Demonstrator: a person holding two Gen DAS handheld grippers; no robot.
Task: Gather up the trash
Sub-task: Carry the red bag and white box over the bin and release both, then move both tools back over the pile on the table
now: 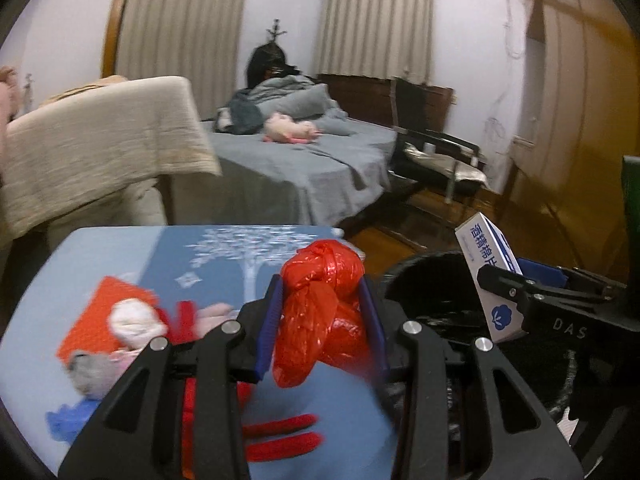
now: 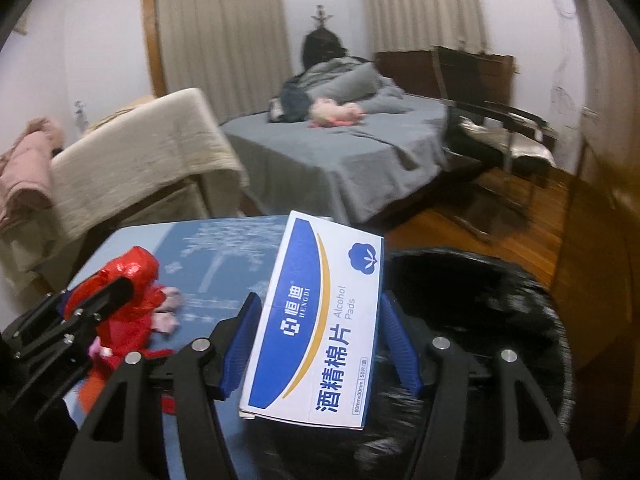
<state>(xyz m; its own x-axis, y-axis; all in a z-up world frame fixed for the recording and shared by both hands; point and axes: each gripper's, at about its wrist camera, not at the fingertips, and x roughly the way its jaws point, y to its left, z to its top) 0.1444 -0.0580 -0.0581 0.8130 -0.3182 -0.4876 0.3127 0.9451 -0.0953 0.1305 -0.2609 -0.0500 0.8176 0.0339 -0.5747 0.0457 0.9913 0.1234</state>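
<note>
two tongs: left tongs point(image 1: 322, 312) clenched around one red bag point(image 1: 320, 308), right tongs point(image 2: 320, 344) grasping one alcohol-pad box point(image 2: 316, 320), both beside one black bin point(image 2: 480, 320).

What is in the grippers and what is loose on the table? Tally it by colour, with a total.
Red: 2, knotted red plastic bag in the left gripper, flat red packet on the table
Blue-and-white: 1, alcohol pad box in the right gripper
Blue: 1, crumpled blue scrap
Total: 4

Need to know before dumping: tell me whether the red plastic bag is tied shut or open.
Tied shut: the red plastic bag has a knotted bunch at its top, above the left gripper clamping it.
</note>
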